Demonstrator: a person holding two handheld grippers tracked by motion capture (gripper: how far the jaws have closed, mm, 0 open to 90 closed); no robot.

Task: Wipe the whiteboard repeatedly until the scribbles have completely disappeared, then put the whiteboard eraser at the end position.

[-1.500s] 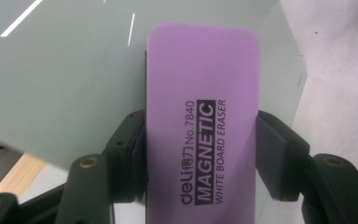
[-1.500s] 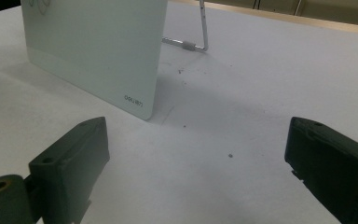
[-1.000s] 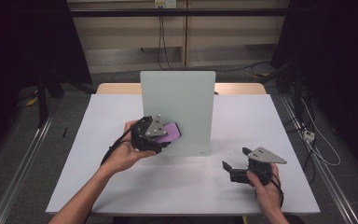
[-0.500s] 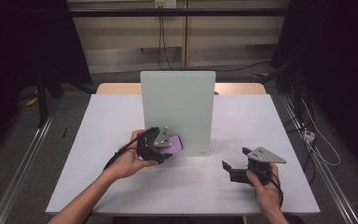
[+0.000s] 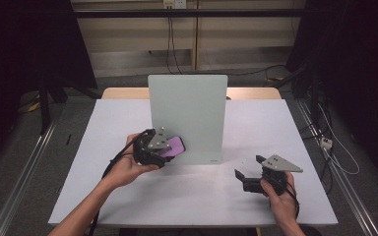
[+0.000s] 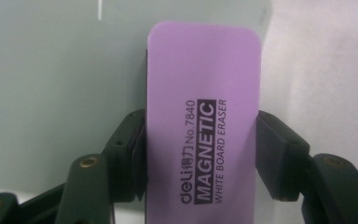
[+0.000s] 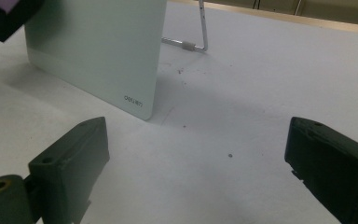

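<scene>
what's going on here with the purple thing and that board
A person works at a white table with a gripper in each hand. The left gripper is shut on a purple magnetic whiteboard eraser, holding it at the lower left part of a small glass whiteboard that stands propped upright on the table. The right gripper rests off to the side near the table's front, its jaws open with nothing between them.

A white table carries a pale green board, which stands upright near its centre, toward twelve o'clock. A metal stand props the board from behind. The person's right hand rests at four o'clock.
</scene>
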